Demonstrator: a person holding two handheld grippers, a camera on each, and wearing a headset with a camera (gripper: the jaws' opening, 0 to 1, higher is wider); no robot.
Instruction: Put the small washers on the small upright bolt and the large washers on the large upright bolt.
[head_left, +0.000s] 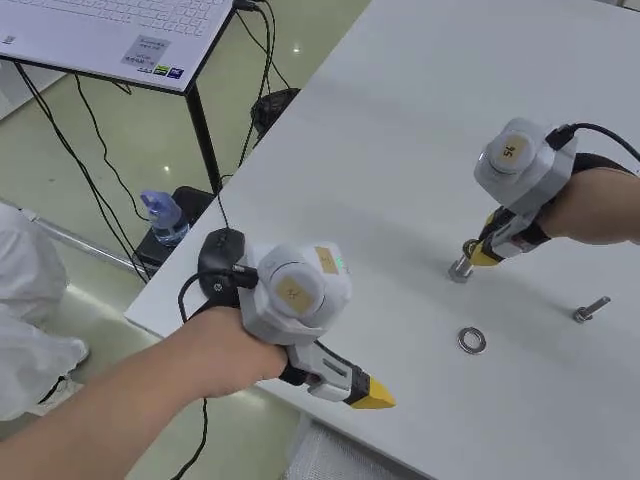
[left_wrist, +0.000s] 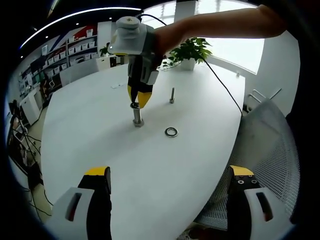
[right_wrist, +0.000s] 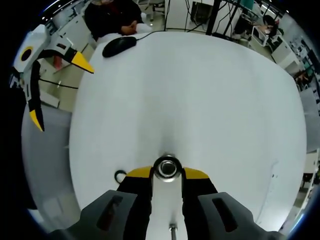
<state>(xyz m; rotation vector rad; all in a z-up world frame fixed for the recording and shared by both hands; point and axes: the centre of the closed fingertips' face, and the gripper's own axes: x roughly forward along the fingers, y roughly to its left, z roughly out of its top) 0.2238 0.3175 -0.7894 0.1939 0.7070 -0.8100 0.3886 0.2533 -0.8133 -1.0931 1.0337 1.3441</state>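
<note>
1. The white table (head_left: 400, 120) is smooth, with a rounded edge. A black mouse (head_left: 220, 258) lies at that edge, well away from the large bolt (left_wrist: 136, 117). Beyond the mouse are a white laptop (head_left: 100, 30) and a blue-topped bottle (head_left: 165, 215) down on the floor.
2. The large bolt is bright metal and stands upright on its head. The thinner small bolt (left_wrist: 172, 95) stands near it, on its far side from the mouse.
3. A loose washer (head_left: 472, 340), a flat steel ring, lies on the table close to the large bolt.
4. The right gripper (left_wrist: 137, 101) hangs directly over the large bolt. Its yellow tips are clamped on a large washer (right_wrist: 167, 167) at the bolt's top.
5. The left gripper (left_wrist: 170, 172) is held well back from the large bolt, over the table's edge, with its jaws wide apart and empty.
</note>
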